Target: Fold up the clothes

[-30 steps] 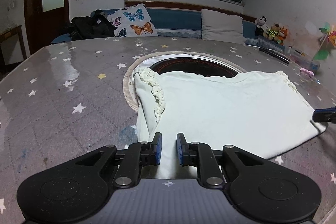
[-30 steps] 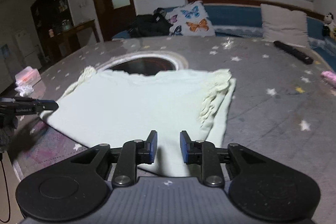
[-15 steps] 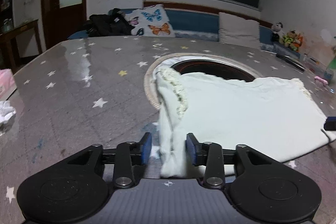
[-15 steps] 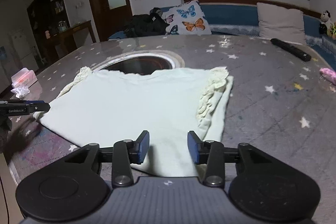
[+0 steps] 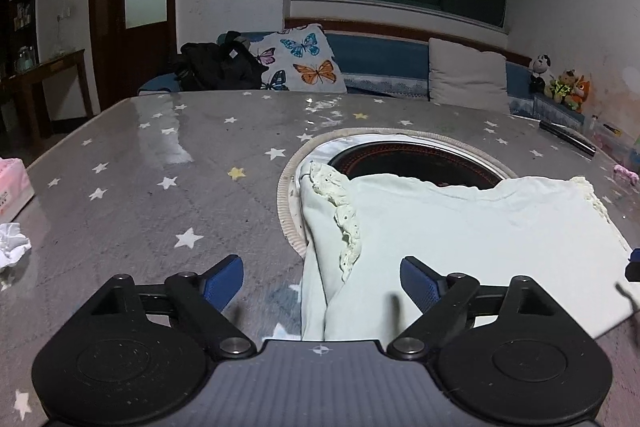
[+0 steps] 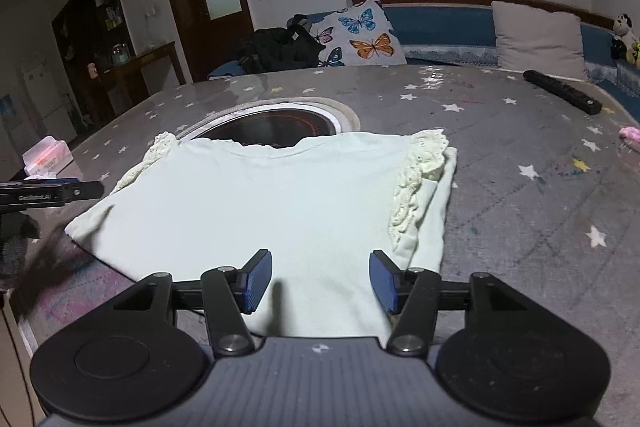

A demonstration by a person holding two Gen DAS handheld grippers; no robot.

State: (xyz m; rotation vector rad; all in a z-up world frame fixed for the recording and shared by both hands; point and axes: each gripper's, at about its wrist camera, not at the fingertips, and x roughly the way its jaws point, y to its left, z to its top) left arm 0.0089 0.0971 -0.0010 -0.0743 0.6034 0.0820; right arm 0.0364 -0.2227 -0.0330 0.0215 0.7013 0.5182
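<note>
- My left claw [image 5: 322, 279] sits at the bottom centre of its frame, fingers spread wide, holding nothing.
- My right claw [image 6: 320, 281] is likewise spread and empty, low in its frame.
- A pale folded shirt [image 6: 272, 203] lies flat on the star-patterned bench [image 5: 140, 187], mid-frame, its near edge between both claws' fingers.
- Its far edge overlaps a round dark inset [image 5: 404, 159].

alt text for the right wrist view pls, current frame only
Open right gripper hovers at the near hem of a pale folded shirt lying flat on a star-patterned table. Both lace-trimmed sleeves are folded inward; the left gripper shows at the left edge.
</note>
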